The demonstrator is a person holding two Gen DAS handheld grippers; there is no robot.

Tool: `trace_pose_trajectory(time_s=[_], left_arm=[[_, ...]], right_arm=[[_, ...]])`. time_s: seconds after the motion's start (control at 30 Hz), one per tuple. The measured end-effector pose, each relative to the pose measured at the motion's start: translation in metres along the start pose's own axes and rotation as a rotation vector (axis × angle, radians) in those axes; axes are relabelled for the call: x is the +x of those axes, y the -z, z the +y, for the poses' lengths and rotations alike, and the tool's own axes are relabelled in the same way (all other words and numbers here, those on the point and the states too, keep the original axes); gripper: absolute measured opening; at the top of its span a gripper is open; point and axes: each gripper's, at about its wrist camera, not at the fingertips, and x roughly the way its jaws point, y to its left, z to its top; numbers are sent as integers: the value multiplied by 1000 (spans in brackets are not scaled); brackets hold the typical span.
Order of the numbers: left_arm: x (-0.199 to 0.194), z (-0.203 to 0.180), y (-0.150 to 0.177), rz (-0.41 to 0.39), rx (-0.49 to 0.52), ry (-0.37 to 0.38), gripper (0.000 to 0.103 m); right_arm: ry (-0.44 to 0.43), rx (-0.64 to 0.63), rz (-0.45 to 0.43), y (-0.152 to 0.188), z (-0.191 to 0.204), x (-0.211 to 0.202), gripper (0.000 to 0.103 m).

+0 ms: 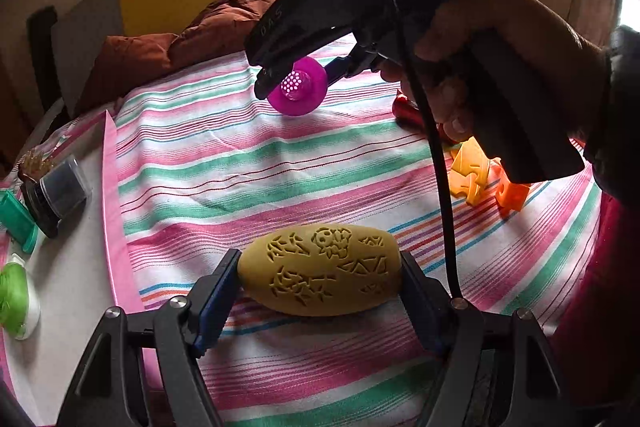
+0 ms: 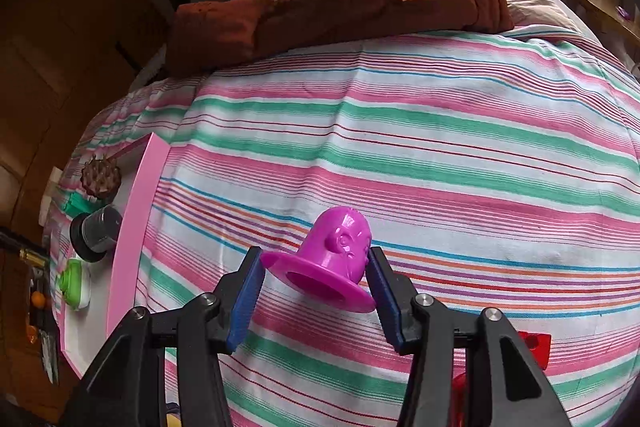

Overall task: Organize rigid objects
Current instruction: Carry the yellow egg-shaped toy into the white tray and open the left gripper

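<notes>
Both hands loaded – left gripper [image 1: 320, 275] jaws pinching the yellow egg [image 1: 320, 269], right gripper [image 2: 316, 277] jaws clamped on the magenta cap [image 2: 328, 259], both over the bed [image 2: 440, 147]. Looks like mid-carry – next is probably dropping them in the pink tray [image 2: 132, 227] on the left

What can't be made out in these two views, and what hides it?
- Red piece, left wrist view: mostly behind the hand and cable; shape unclear.
- Orange pieces, same view: partly under the right gripper's handle; count unclear.
- Red piece, right wrist view: blocked by the right gripper holding the magenta hat-shaped toy.
- Items on the white tray: small, edge-distorted.
- Yellow carved egg: underside hidden.
</notes>
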Motion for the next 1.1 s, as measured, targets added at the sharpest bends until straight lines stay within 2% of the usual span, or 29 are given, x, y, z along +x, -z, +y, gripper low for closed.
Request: trace_pose_trajectory(time_s=[0.3, 0.63, 0.73, 0.83, 0.9, 0.97, 1.1], left_arm=[[-22, 8, 3, -19, -11, -22, 76], [-53, 16, 1, -62, -22, -23, 76], [-63, 22, -1, -80, -41, -22, 76], [-74, 25, -2, -100, -58, -22, 76], [-81, 29, -3, -108, -73, -17, 76], [-89, 34, -2, -122, -90, -12, 76], [-99, 46, 2, -132, -120, -22, 76]], right_arm=[[13, -20, 17, 5, 4, 7, 52], [96, -37, -29, 9, 12, 5, 52], [98, -38, -54, 10, 17, -2, 52], [106, -50, -28, 14, 23, 4, 52], [128, -65, -42, 16, 28, 3, 52], [105, -38, -46, 18, 28, 1, 52], [120, -39, -30, 22, 36, -1, 52]])
